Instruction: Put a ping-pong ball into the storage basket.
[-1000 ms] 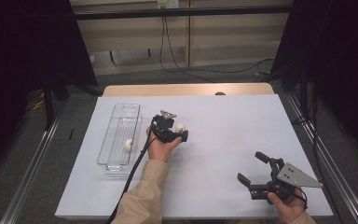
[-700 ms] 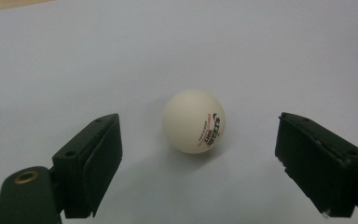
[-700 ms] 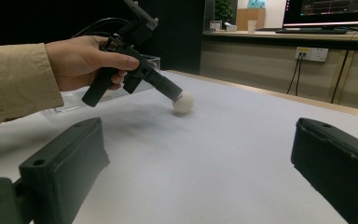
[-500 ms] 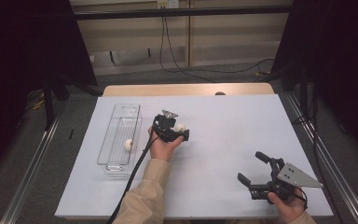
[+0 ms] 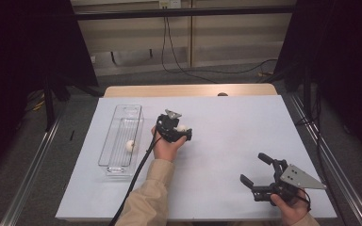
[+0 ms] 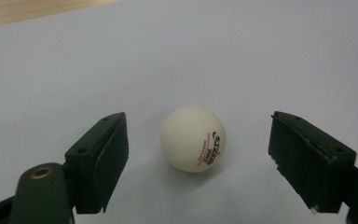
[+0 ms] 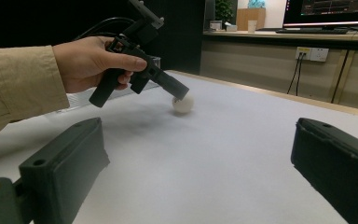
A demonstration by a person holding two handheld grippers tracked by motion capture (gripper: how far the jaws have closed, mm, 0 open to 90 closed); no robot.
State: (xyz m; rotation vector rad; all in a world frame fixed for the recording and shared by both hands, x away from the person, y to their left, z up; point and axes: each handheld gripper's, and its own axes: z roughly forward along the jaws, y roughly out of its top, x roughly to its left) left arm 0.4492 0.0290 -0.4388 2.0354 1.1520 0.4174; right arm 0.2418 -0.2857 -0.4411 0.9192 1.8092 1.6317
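The white ball (image 6: 193,138) sits on the table, right in the middle of my left gripper view, between my two black jaws. My left gripper (image 5: 183,133) has just been closing in on it, but there is a gap on both sides, so I do not hold it yet. In the high view it sits near the middle of the picture, on the white table (image 5: 226,141).

I think my job is to put balls into the clear tray (image 5: 121,140) at the left of the high view. One small white ball (image 5: 130,145) already lies in that tray. So one seems done, and this one is left. I have to squeeze it, lift it and carry it over.

The ball is round, smooth and hard looking, with little red and black letters on one side. It could roll away easily. The tray is long, thin and see-through. The table top is flat and plain.

My right gripper (image 5: 258,175) waits at the lower right of the high view, jaws wide apart, with nothing in it.
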